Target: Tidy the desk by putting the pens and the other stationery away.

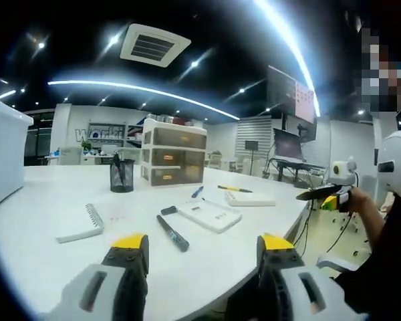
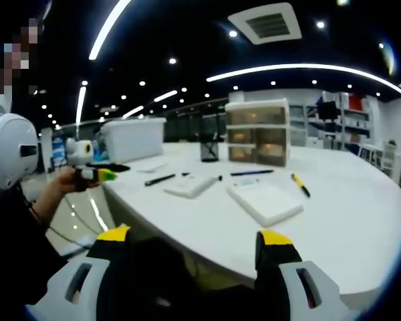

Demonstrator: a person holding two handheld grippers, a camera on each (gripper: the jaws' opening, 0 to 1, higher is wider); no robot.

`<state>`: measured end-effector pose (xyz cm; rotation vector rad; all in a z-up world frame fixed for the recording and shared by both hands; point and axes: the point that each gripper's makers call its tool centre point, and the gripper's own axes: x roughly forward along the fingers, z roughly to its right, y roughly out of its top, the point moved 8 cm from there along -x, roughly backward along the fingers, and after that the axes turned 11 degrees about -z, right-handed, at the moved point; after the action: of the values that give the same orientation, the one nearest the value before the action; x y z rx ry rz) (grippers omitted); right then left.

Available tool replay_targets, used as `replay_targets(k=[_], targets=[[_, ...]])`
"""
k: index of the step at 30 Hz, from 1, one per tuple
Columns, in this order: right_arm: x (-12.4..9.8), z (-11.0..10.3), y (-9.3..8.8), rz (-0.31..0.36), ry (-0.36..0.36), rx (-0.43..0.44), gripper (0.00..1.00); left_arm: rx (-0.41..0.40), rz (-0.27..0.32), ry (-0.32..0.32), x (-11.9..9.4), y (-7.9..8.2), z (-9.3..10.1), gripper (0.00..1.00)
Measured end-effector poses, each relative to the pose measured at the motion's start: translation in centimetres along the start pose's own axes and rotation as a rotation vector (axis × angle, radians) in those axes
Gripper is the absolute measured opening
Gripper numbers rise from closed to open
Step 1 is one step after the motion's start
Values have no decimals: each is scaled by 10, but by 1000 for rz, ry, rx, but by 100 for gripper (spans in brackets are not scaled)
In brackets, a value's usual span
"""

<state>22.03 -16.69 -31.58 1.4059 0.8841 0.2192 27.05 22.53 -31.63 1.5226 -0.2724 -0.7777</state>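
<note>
Jaws on both your grippers stand wide and hold nothing: left gripper [image 1: 204, 251] hangs over the near edge of the white curved desk [image 1: 47, 221], right gripper [image 2: 194, 247] sits off the desk edge, below the tabletop line. Nothing is picked yet, so my read is you're at the approach stage.

Nearest your left jaws: black capped marker pen [image 1: 173, 233], lying diagonal and loose, an easy first grab. Just left of it, small white spiral-bound notepad [image 1: 82, 224]. Just beyond the marker, flat white rectangular box [image 1: 210, 215] with a short dark object at its corner; can't tell what that is.

Next out: blue pen [image 1: 198, 192], then yellow-and-black pen [image 1: 234, 189] beside a second white pad [image 1: 251, 198]. In the right gripper view that yellow pen [image 2: 299, 184] lies apart on bare desk, near your right side.

Farther back: black wire-mesh pen cup [image 1: 121, 175], upright, likely where the pens go. Beside it, translucent three-drawer plastic organiser [image 1: 174, 157], drawers closed, probably for the pads.

Large white lidded storage bin [image 2: 132, 138] at the far end.
</note>
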Motion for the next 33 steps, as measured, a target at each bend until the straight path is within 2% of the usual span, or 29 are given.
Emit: replay_targets(k=[6,10,13,20,26,28,31,33], targets=[[0,-1,0,2,1,-2,71,18,-33,5,6,9,-5,65],[0,-1,0,0,3,-5,71,40,-74,-4,15,17,-12,65],[-1,-1,-1,0,2,-5,71,80,-130,-4,23,21,-16,64],[-1,0,-1,1,1,-5,71,120,-180,-18,36,31,-25,64],[0,0,-3,4,3,-4,71,81,-252,-12,45,33,-40,59],[0,1,-3,3,4,-3,71,75,-275,-20,48,34,-42,57],[0,1,-4,2,8,-3,71,75,-345,-58,55,33,-43,57],[0,1,-5,2,10,-3,71,76,-357,-64,59,35,-45,57]])
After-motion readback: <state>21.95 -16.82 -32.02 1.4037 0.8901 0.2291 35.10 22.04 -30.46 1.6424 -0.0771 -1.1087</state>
